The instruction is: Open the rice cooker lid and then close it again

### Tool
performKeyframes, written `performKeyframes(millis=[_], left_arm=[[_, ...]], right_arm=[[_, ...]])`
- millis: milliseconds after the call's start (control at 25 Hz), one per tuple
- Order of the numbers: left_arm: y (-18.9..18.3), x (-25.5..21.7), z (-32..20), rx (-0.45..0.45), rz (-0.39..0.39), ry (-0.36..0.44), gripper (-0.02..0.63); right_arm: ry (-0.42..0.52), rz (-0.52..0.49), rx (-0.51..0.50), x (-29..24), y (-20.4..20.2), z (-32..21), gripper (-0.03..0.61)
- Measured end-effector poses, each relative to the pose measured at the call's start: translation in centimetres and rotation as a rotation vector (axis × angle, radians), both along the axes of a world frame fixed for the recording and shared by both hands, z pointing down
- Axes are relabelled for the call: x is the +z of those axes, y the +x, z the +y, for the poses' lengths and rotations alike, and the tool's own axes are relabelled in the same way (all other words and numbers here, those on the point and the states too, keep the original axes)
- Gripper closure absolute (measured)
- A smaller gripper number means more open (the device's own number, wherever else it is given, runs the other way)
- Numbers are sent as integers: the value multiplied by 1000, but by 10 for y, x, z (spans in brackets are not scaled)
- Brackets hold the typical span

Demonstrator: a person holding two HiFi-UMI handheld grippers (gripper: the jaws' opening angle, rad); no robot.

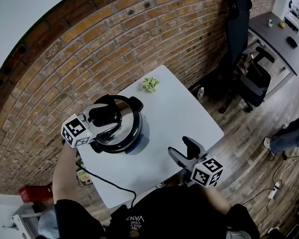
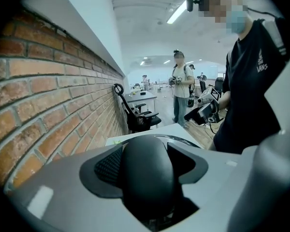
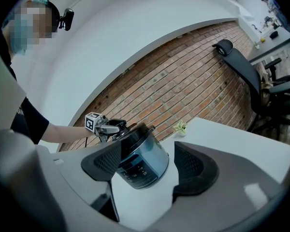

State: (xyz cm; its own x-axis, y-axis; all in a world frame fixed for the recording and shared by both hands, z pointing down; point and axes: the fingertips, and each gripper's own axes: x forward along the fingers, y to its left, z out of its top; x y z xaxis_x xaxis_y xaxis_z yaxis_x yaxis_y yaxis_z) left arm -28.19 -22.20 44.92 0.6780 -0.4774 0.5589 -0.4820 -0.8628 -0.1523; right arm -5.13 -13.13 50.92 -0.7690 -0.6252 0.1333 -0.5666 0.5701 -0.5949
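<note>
Rice cooker (image 1: 142, 133): stands on the white table (image 1: 184, 108), near the side by the brick wall.
Lid (image 1: 124, 127): appears down on the pot.
Lid handle (image 2: 147, 173): black rounded bar on top, which we take as the proper hold.
Left gripper (image 1: 105, 121): jaws clamped round the handle.
Right gripper (image 1: 185, 151): jaws spread, empty, apart from the cooker.
Handling: we judge the lid rigid, smooth and fairly heavy; the body may shift.

The head view looked steeply down on the rice cooker (image 1: 134, 133). The left gripper view sat tight against its lid handle (image 2: 147, 173), seemingly between the jaws; the right gripper view saw that cooker well ahead.
</note>
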Motion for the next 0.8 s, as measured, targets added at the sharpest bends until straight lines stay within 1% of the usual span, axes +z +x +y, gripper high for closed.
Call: performKeyframes(millis=[480, 640, 800], left_arm=[[-2, 2, 1, -21, -81, 0, 331], [-8, 2, 7, -4, -84, 8, 331], [-4, 2, 6, 23, -83, 19, 331]], right_arm=[[0, 9, 16, -2, 13, -1, 245], [1, 8, -1, -3, 10, -3, 244], [-3, 8, -31, -1, -1, -5, 244]])
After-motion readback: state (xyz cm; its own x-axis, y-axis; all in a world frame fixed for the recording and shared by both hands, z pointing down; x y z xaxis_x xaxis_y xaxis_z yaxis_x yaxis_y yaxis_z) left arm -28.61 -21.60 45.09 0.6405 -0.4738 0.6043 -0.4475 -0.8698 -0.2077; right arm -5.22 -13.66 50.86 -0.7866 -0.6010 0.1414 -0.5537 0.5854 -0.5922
